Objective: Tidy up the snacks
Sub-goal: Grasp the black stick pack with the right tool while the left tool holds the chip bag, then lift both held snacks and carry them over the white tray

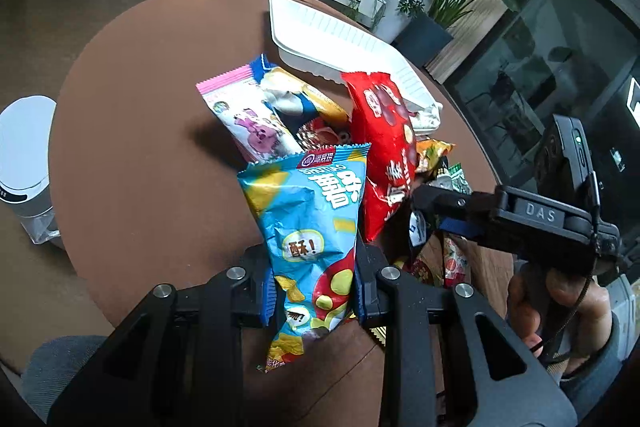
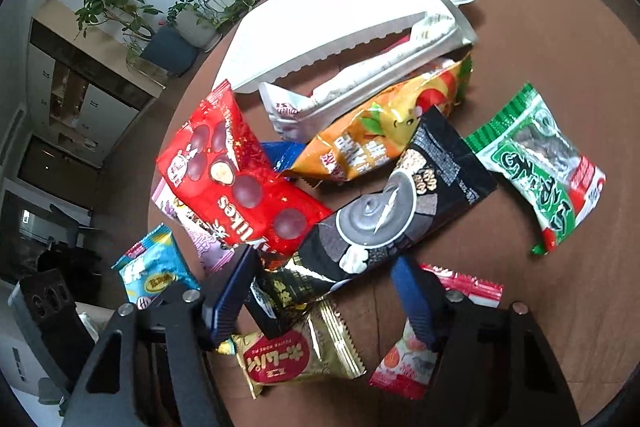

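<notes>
Snacks in bright wrappers are seen heaped on a round brown bench (image 2: 540, 75), beside a white tray (image 2: 332, 3) that appears not yet filled. A blue chip packet (image 1: 312, 239) is held clamped in the left tongs (image 1: 314, 291), the pads pressed on its lower half, its long axis running away from the camera toward the tray. It is kept lifted at the near edge of the pile.

The right tongs (image 2: 324, 303) are shown with jaws apart and nothing gripped, poised over the near side of the heap. Between the two blue pads lie the lower end of a black sesame packet (image 2: 400, 203) and, nearer the camera, a gold wafer packet (image 2: 296, 359). The black packet's long axis is set on a diagonal, rising to the right and away from the tongs, so that only its near corner is bracketed. A red chocolate packet (image 2: 236, 175) is seen just left of it, overlapping a pink packet (image 2: 192, 227); a green packet (image 2: 540, 167) lies well apart to the right.

The tray is placed beyond the pile from both hands. The right hand is judged the nearer to the black and gold packets, and a closing of its jaws on one of them is the likely next step, while the blue packet remains to be carried across the heap to the tray.
</notes>
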The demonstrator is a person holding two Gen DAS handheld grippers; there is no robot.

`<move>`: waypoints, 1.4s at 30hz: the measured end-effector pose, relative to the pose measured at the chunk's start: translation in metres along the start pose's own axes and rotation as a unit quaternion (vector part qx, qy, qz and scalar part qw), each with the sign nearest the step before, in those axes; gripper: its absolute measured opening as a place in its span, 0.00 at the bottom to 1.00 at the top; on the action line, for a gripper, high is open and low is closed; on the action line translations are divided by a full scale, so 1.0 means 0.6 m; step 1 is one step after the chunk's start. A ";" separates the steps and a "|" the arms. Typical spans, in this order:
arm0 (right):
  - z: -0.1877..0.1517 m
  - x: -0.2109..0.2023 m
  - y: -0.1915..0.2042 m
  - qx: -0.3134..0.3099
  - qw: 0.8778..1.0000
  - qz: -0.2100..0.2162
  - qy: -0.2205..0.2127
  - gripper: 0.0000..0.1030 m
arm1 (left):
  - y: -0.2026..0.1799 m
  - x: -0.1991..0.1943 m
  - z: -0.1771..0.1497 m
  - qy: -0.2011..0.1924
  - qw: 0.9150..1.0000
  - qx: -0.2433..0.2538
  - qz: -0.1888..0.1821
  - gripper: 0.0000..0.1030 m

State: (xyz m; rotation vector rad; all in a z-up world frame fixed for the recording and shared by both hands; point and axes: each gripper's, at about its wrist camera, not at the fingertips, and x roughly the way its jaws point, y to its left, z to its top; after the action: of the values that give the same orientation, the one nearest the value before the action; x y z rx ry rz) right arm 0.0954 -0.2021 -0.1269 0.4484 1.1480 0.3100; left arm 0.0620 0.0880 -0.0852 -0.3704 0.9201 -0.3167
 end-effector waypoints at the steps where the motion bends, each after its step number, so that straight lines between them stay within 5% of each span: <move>1: 0.002 0.002 0.001 -0.004 1.000 -0.001 -0.001 0.63 | -0.001 0.000 -0.001 0.000 1.000 0.000 0.000 0.26; 16: 0.012 -0.003 -0.026 -0.004 0.999 0.029 -0.012 0.36 | -0.001 0.003 -0.003 0.004 1.000 -0.004 0.001 0.26; 42: -0.032 -0.080 -0.034 -0.030 0.998 0.048 -0.041 0.15 | 0.009 -0.004 -0.001 0.002 1.000 -0.008 -0.005 0.25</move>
State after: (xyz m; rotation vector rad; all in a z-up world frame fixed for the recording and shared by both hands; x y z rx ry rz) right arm 0.0591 -0.2384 -0.1050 0.4589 1.0355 0.4046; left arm 0.0605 0.0935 -0.0862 -0.3897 0.9251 -0.3181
